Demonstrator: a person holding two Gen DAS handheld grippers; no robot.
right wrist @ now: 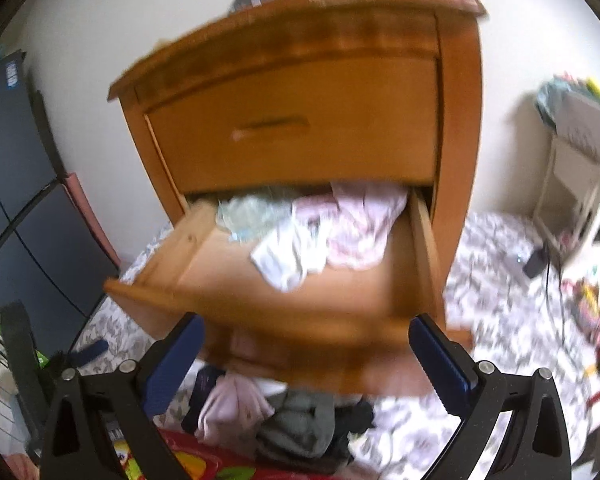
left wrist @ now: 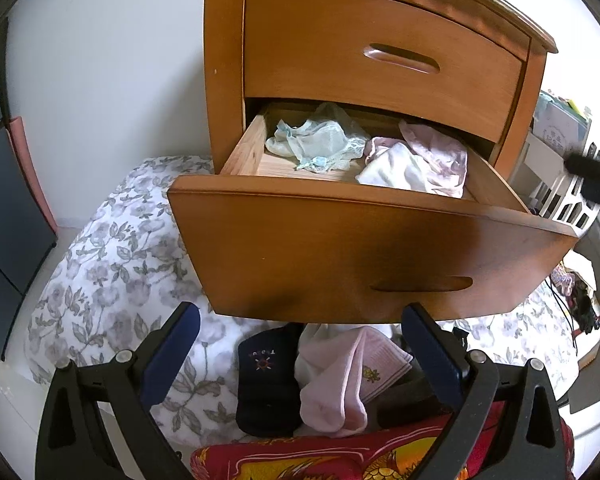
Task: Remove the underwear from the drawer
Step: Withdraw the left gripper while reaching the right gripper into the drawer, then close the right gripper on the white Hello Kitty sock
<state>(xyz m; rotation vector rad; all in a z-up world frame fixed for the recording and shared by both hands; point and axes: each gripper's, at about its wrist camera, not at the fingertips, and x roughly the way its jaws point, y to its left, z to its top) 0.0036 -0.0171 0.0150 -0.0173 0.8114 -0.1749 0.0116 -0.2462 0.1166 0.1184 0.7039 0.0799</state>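
Observation:
A wooden nightstand has its lower drawer (left wrist: 372, 248) pulled out. Inside lie pale blue lace underwear (left wrist: 320, 142) at the left and pink and white underwear (left wrist: 420, 164) at the right. The blurred right wrist view shows the same drawer (right wrist: 284, 320) with the blue piece (right wrist: 248, 212) and the pink and white pile (right wrist: 340, 236). My left gripper (left wrist: 300, 348) is open below the drawer front, over clothes lying on the bed. My right gripper (right wrist: 304, 360) is open in front of the drawer, holding nothing. At the right edge of the left wrist view a dark blurred shape (left wrist: 592, 180) shows.
The upper drawer (left wrist: 380, 56) is closed. Under the drawer lie a navy sock (left wrist: 266, 380), pink garments (left wrist: 340, 384) and a red patterned cloth (left wrist: 340, 456) on a floral bedspread (left wrist: 112, 264). White shelving with clutter (right wrist: 576, 168) stands at the right, dark boxes (right wrist: 20, 200) at the left.

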